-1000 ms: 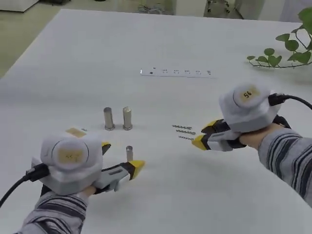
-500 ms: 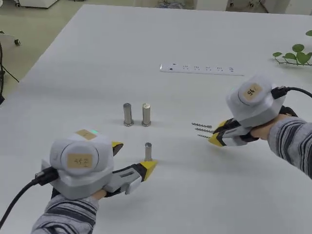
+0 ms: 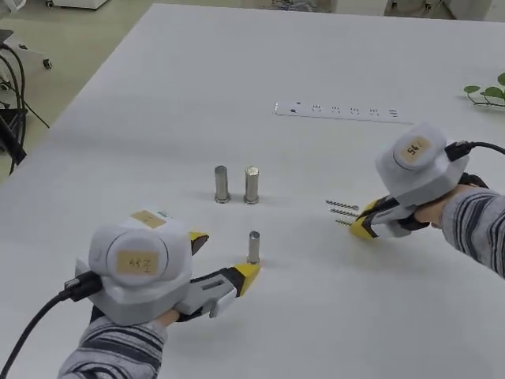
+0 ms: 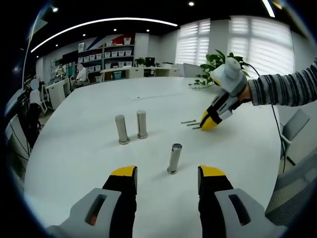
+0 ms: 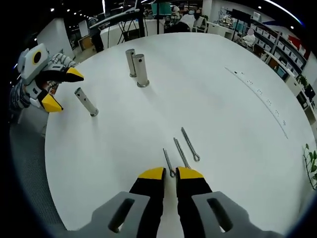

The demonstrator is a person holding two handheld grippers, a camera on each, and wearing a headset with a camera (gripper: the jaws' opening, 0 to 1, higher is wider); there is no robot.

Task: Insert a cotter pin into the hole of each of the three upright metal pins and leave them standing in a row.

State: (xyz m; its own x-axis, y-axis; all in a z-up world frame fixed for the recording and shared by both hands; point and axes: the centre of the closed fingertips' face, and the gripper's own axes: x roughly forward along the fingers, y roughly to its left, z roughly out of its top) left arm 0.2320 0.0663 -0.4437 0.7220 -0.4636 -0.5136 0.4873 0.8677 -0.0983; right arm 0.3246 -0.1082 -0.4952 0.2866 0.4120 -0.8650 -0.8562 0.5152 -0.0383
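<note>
Three upright metal pins stand on the white table. Two are side by side (image 3: 221, 183) (image 3: 251, 184). The third pin (image 3: 253, 246) (image 4: 174, 158) stands alone, nearer me. My left gripper (image 3: 222, 255) (image 4: 168, 174) is open, its yellow tips just short of that near pin and to either side of it. Three cotter pins (image 3: 342, 212) (image 5: 181, 152) lie flat in a row. My right gripper (image 3: 361, 229) (image 5: 171, 173) has its jaws almost together, and the looped end of the nearest cotter pin (image 5: 168, 162) sits between the tips.
A white power strip (image 3: 343, 111) lies across the far part of the table. A green plant (image 3: 488, 91) pokes in at the far right. Cables trail from both grippers. Bare tabletop (image 3: 316, 308) spreads in front of me.
The right gripper's jaws have narrowed at the cotter pins' ends. The left gripper holds its place by the near pin. The head camera has shifted, sliding the scene right.
</note>
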